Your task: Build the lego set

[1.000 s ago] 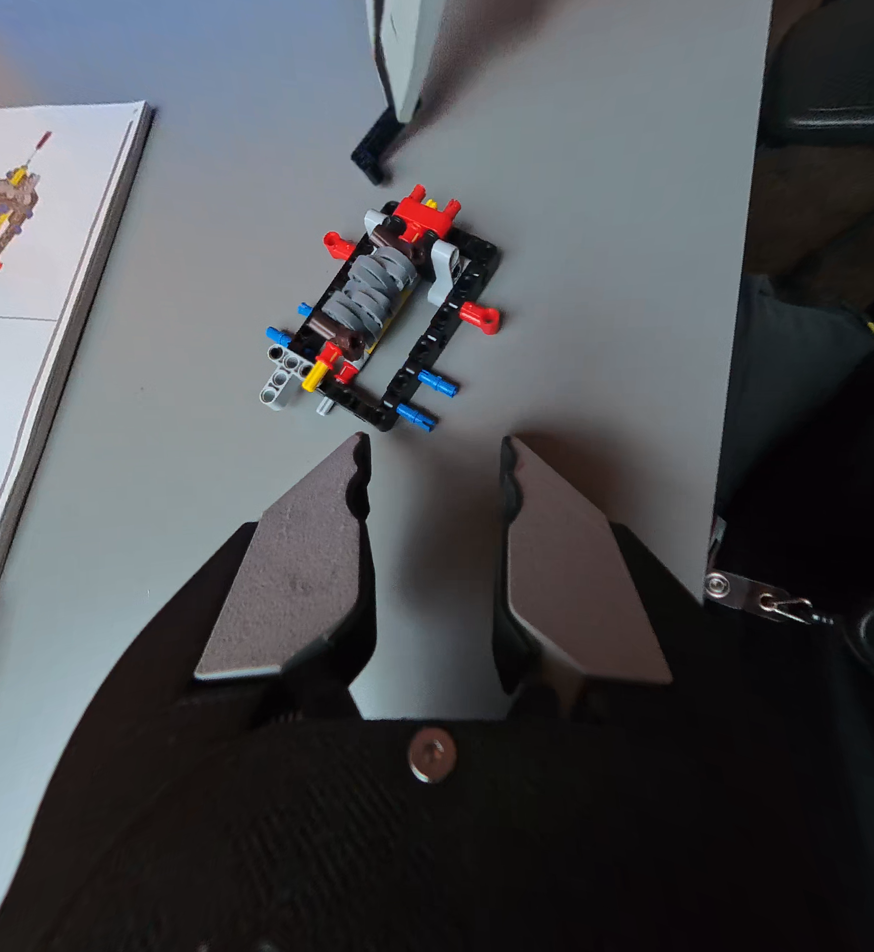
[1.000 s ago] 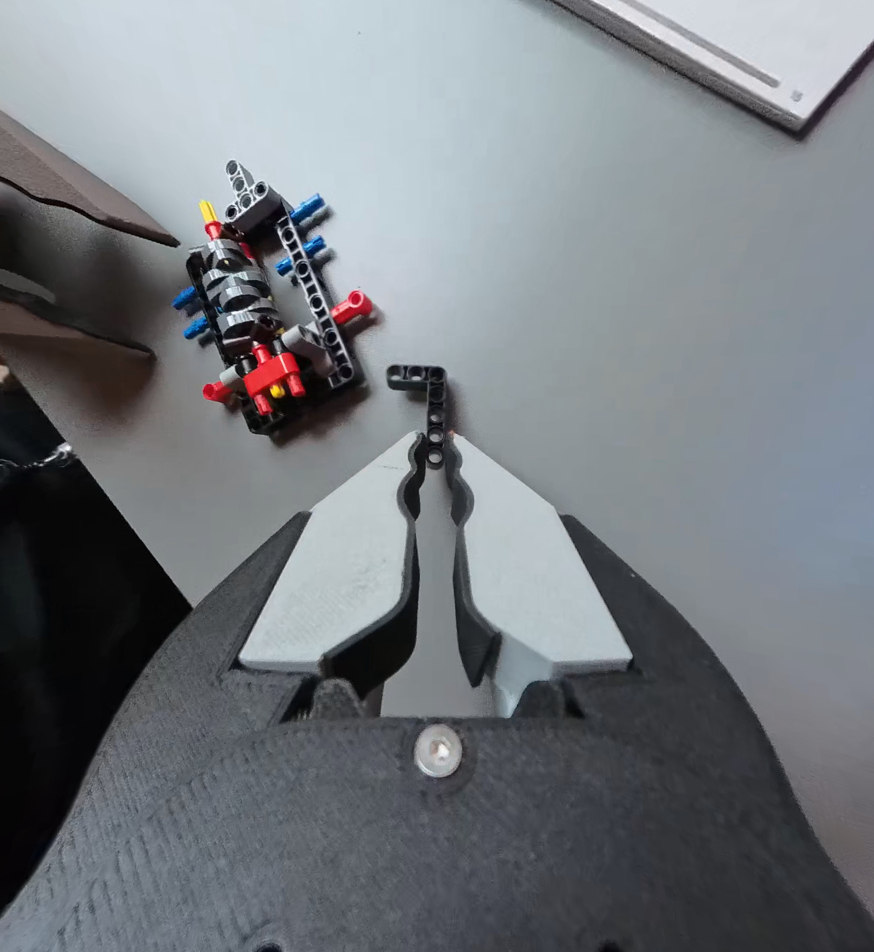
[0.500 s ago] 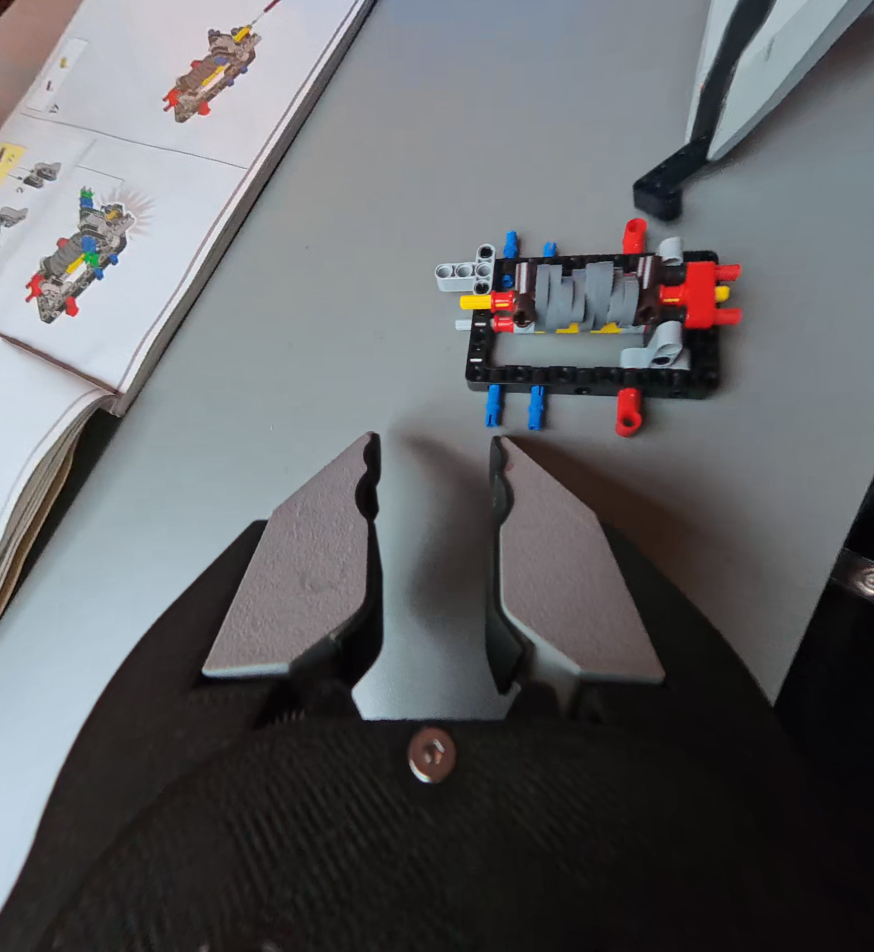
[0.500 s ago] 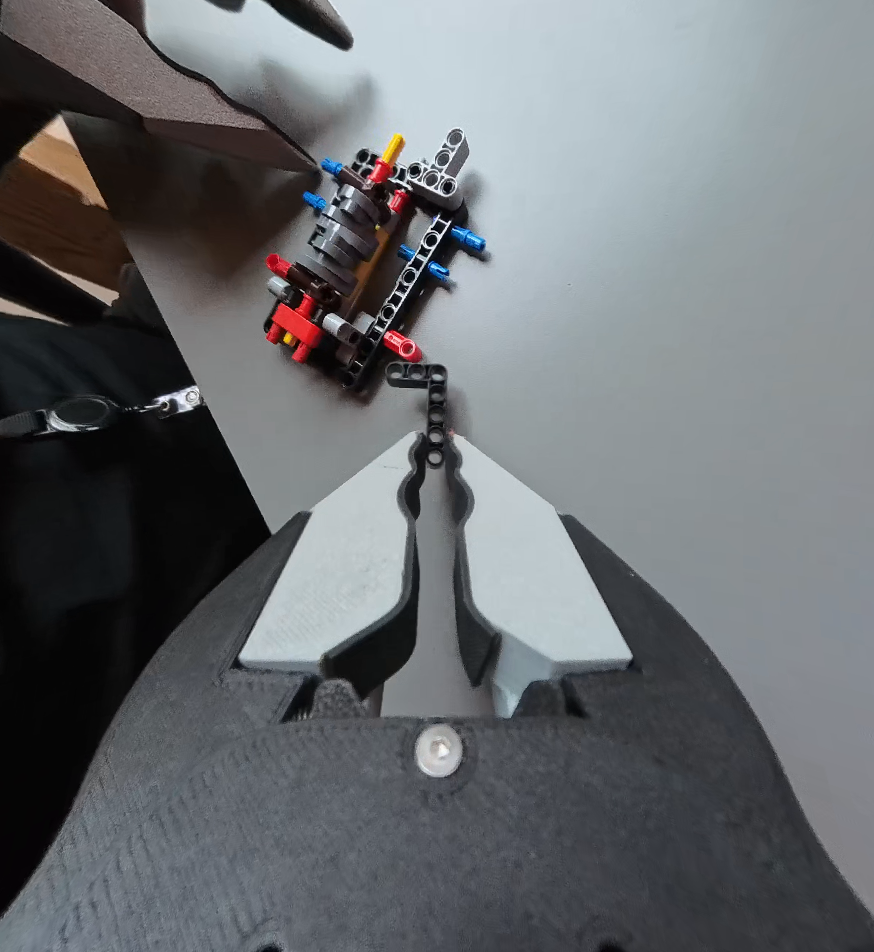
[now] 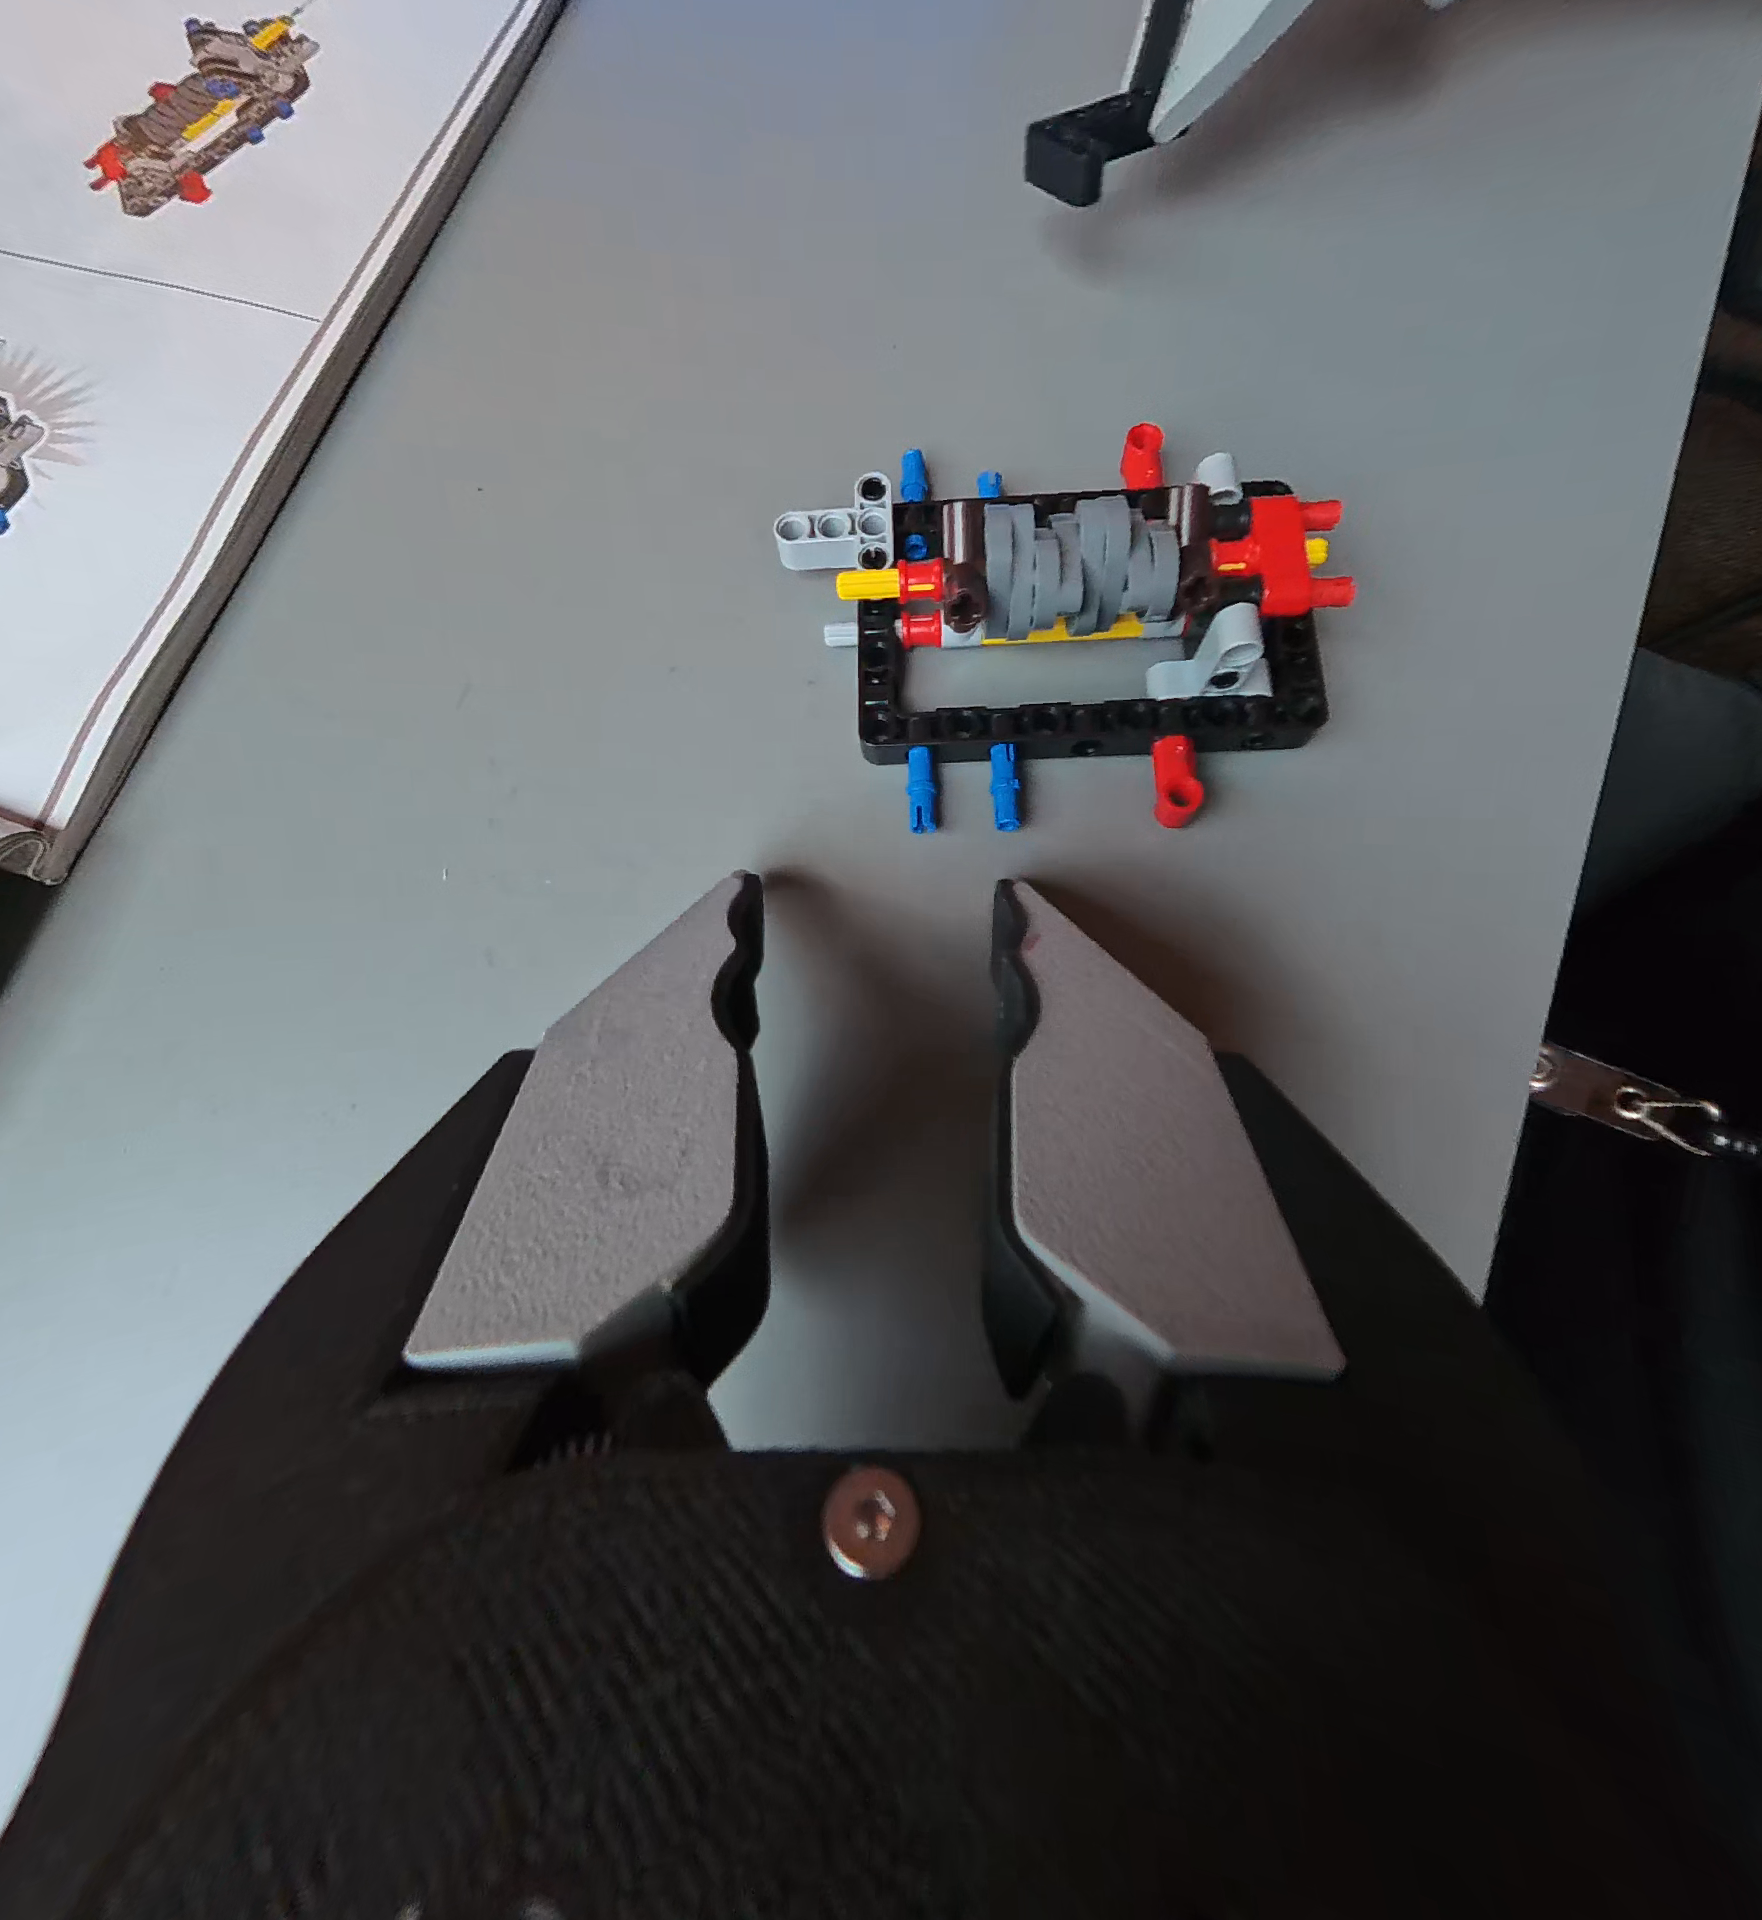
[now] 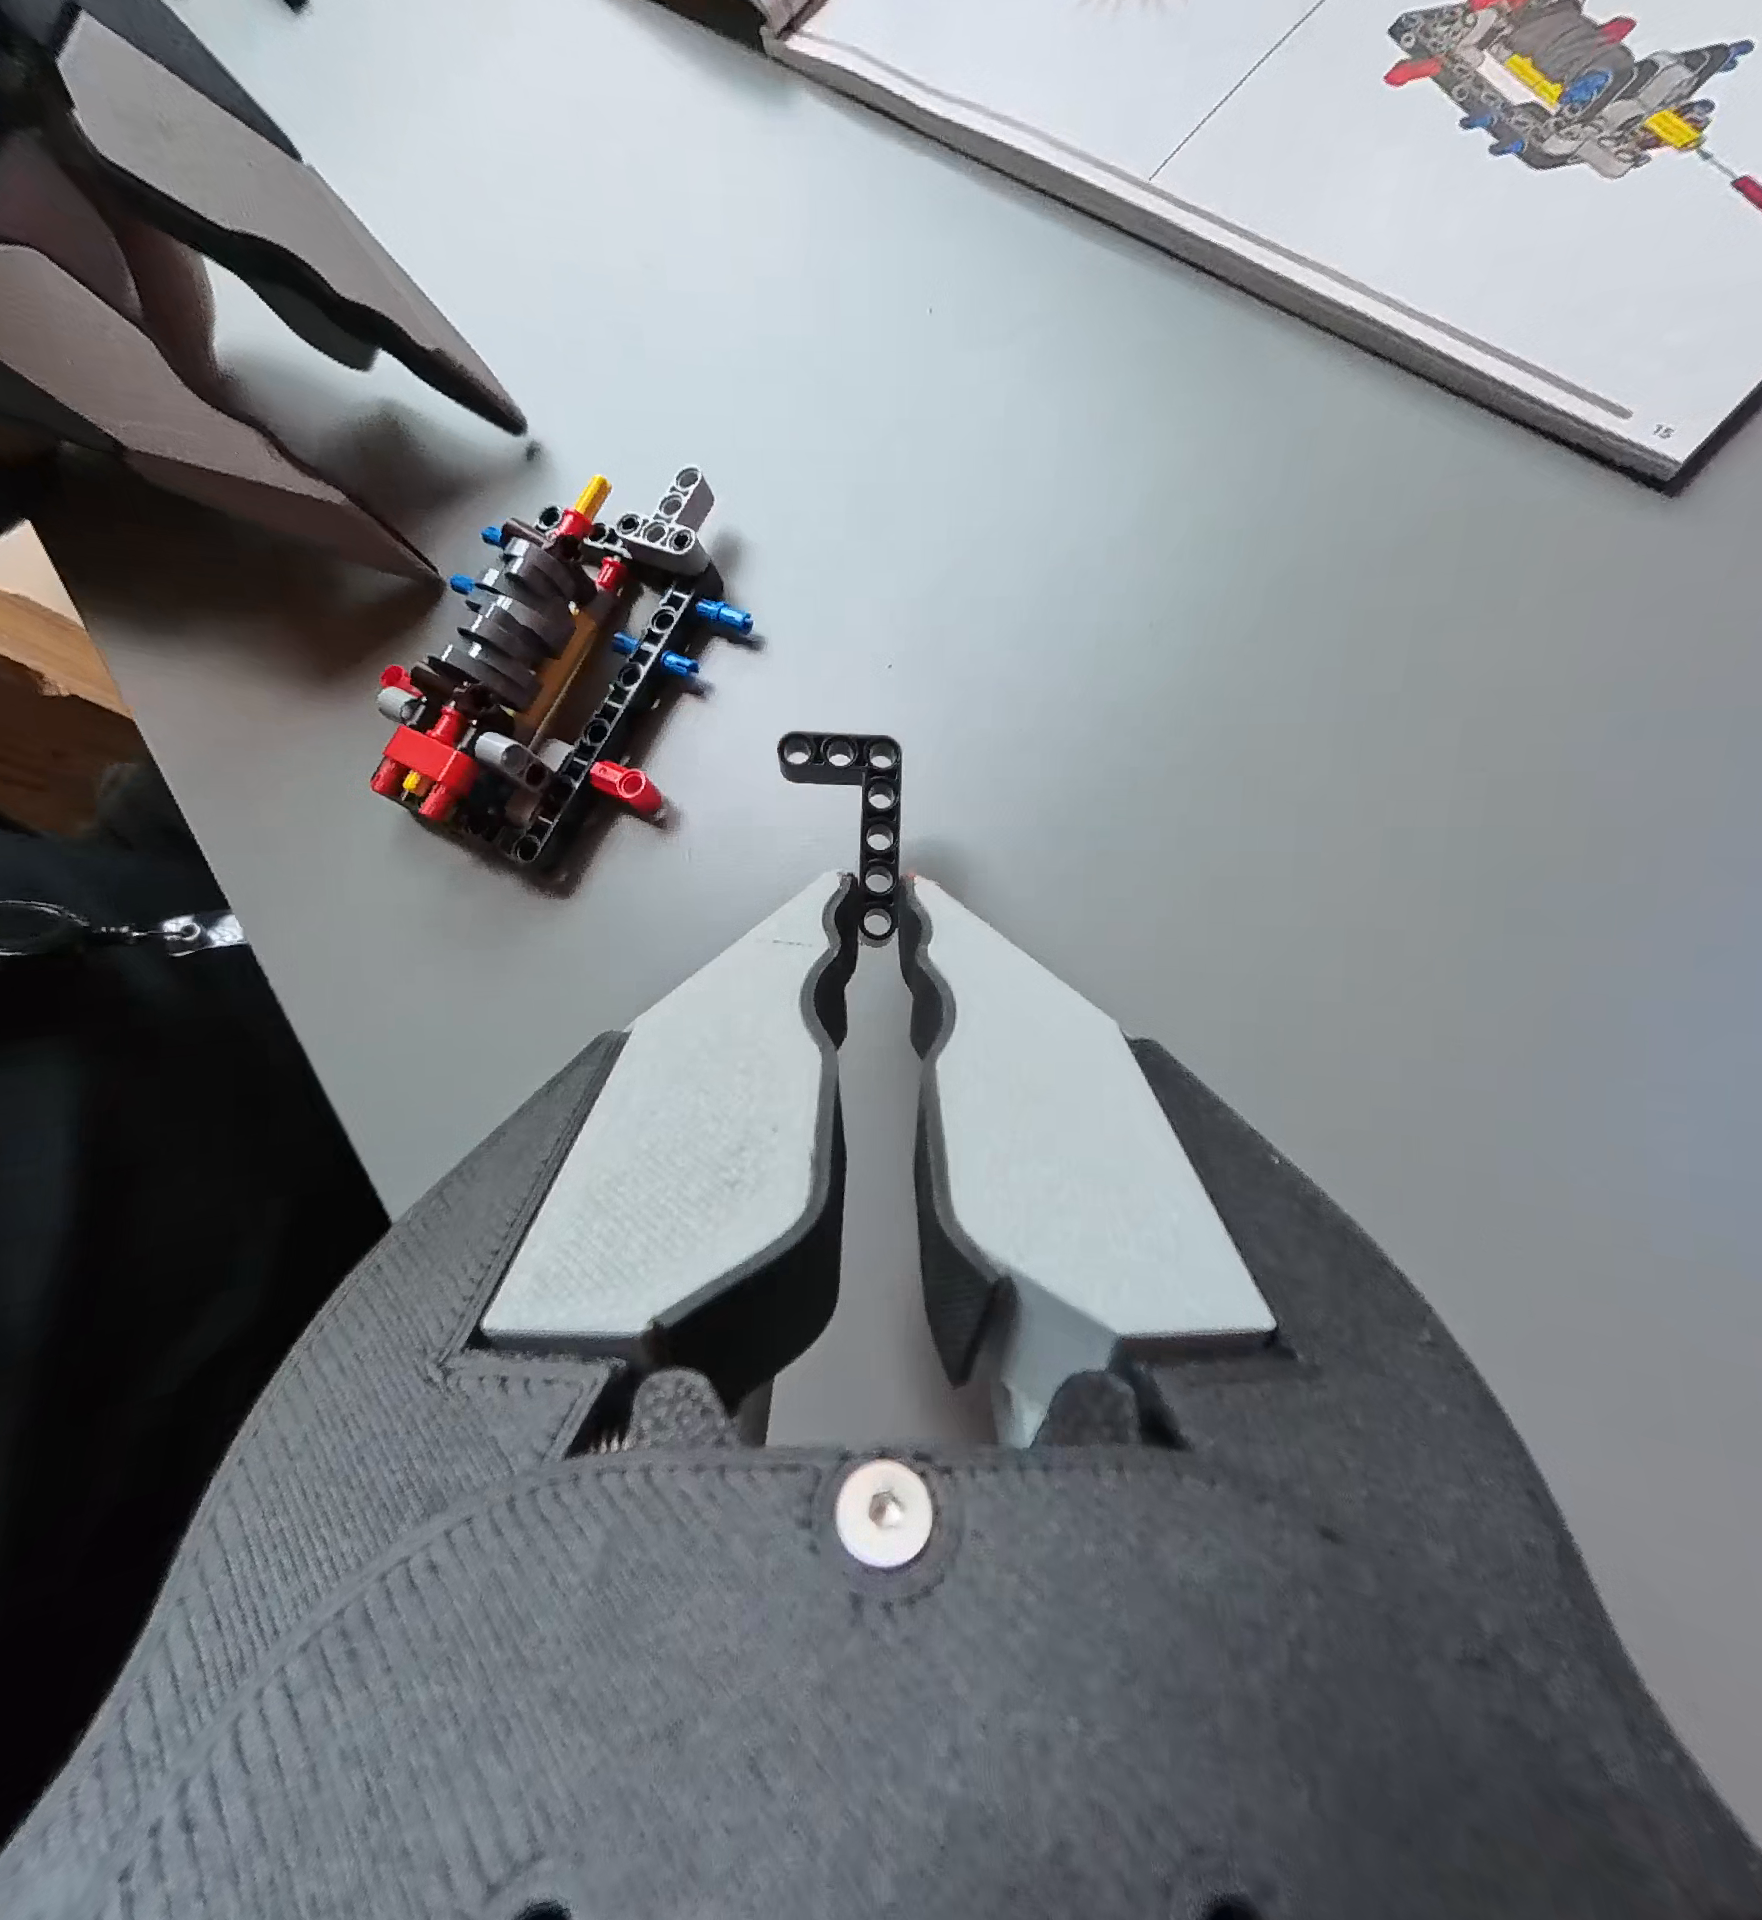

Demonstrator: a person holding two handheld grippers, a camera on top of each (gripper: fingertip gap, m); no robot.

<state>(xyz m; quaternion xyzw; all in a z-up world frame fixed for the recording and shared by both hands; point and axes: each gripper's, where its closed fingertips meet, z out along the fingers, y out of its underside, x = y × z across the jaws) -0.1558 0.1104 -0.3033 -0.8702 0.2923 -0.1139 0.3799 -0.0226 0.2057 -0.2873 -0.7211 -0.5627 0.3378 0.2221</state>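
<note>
Flat grey matte tabletop [image 5: 544, 623] across both views, its edge just right of the model. At the far side, open white paper instruction booklet [image 5: 129, 312], printed build pictures face up, well apart from the work.

Near the table edge, partly built lego assembly [image 5: 1090, 613]: black rectangular beam frame lying flat, grey ribbed drum along its length, red block at one end, blue and red pins sticking out of both long sides. Long axis crosswise to the left gripper's line of sight, just ahead of its tips and slightly right.

Left gripper [image 5: 877, 894]: dark grey wedge fingers spread wide, empty, hovering above the table near the frame's blue pins, apparently the nearer of the two to the model.

Right gripper [image 6: 875, 899]: pale grey fingers clenched around the end of a small black L-shaped lego beam with round holes [image 6: 872, 800]. Long leg in line with the fingers, short leg bent toward the assembly, clear of it, near the red pin at the frame's corner.

Probable next step: bracing the frame with the left while bringing the L-beam sideways onto the pins.
</note>
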